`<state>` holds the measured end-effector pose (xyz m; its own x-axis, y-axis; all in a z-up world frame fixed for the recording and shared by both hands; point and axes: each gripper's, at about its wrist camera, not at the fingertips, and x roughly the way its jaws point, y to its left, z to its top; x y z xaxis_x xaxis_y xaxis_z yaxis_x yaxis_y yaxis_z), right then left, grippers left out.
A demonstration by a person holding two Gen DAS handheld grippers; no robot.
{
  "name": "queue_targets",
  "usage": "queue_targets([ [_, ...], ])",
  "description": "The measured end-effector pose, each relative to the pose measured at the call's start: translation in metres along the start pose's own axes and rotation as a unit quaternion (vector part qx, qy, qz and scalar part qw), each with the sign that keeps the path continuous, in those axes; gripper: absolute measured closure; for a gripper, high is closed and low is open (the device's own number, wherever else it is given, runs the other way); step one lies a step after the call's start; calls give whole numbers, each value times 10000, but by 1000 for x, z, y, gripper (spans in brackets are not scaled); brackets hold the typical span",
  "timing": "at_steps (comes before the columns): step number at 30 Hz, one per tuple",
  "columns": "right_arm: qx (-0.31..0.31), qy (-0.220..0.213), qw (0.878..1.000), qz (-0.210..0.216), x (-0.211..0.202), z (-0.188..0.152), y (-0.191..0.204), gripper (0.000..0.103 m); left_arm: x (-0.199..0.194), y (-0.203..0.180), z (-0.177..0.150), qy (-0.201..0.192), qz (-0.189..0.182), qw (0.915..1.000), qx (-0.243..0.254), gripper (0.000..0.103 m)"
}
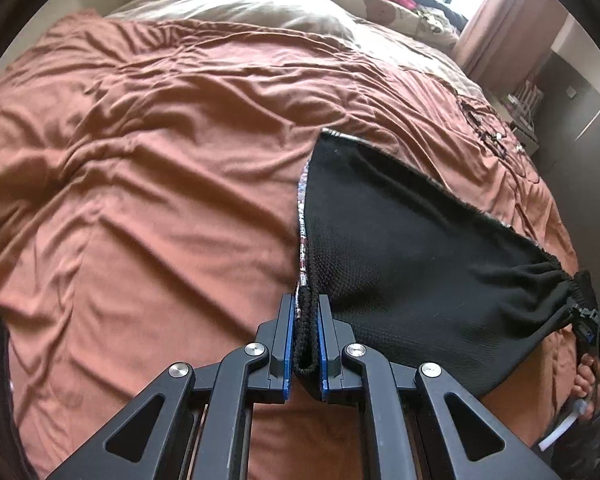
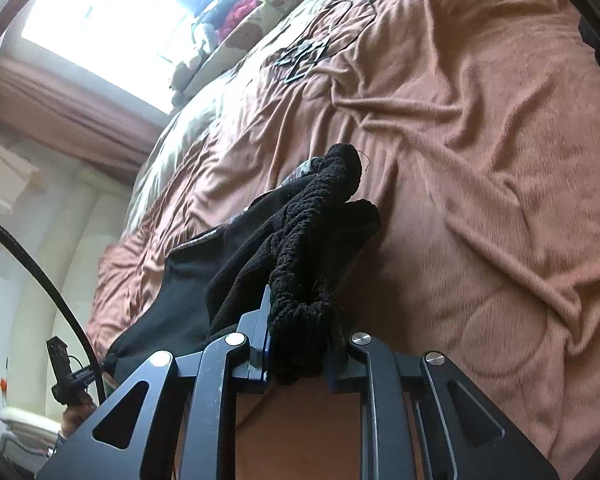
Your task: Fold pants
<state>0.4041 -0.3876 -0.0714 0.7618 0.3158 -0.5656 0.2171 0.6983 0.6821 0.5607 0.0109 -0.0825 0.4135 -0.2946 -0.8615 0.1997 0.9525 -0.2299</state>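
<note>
The black pants point(image 1: 412, 256) were held off the brown bedspread point(image 1: 140, 184), the waistband clamped by the left gripper point(image 1: 305, 340) and right gripper point(image 2: 300, 344) (no fold yet laid).

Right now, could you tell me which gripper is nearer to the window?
Right. The right gripper grips the pants on the side of the bed toward the window; the left gripper grips them farther from it.

No readable text, label or number anywhere
</note>
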Motion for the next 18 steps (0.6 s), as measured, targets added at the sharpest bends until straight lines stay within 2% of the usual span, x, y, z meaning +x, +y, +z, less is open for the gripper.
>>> queue_targets([
  [18, -761, 425, 9962, 19, -35, -31, 21, 87, -78, 33, -128, -163, -194, 9975, -663, 92],
])
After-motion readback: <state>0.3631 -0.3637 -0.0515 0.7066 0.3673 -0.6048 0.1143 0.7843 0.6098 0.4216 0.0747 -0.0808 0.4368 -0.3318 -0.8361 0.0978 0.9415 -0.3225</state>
